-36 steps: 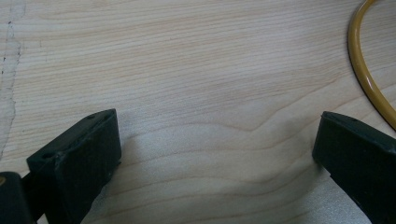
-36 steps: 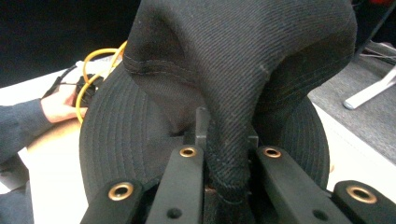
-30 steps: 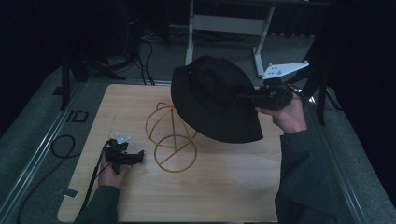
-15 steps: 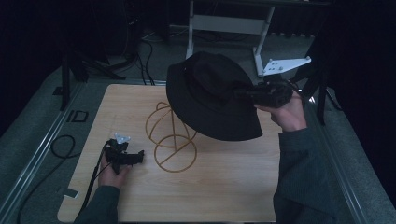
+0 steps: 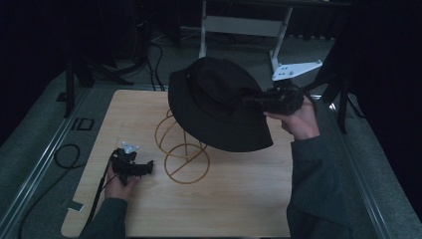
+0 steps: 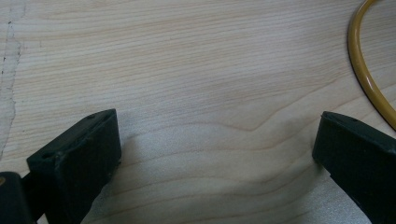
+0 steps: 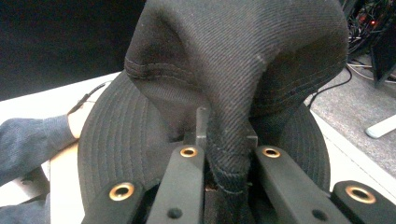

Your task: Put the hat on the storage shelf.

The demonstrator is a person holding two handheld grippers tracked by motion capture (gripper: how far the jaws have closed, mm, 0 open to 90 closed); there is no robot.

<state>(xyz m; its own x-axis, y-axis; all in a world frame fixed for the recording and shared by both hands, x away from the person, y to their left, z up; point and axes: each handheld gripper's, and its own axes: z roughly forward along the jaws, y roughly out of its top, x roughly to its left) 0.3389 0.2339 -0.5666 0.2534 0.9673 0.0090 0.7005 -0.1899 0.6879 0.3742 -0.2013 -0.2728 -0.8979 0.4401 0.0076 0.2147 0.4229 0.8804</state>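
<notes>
High view: your right gripper (image 5: 256, 99) holds the black bucket hat (image 5: 214, 102) above the gold wire stand (image 5: 181, 149), hat tilted over the stand's top. Your left gripper (image 5: 142, 168) rests on the wooden surface (image 5: 239, 194), near left of the stand.

Left gripper view: jaws released, wide apart over bare wood, stand's ring (image 6: 369, 79) at far right.

Right gripper view: jaws clenched on a fold of the hat's crown (image 7: 229, 154).

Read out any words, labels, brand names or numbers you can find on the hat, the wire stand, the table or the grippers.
No readable text anywhere.
Black hat: no label or logo visible, only stitching.
Gold wire stand: bare wire.
Wooden table: plain grain.
Right gripper and left gripper: no markings legible.
</notes>
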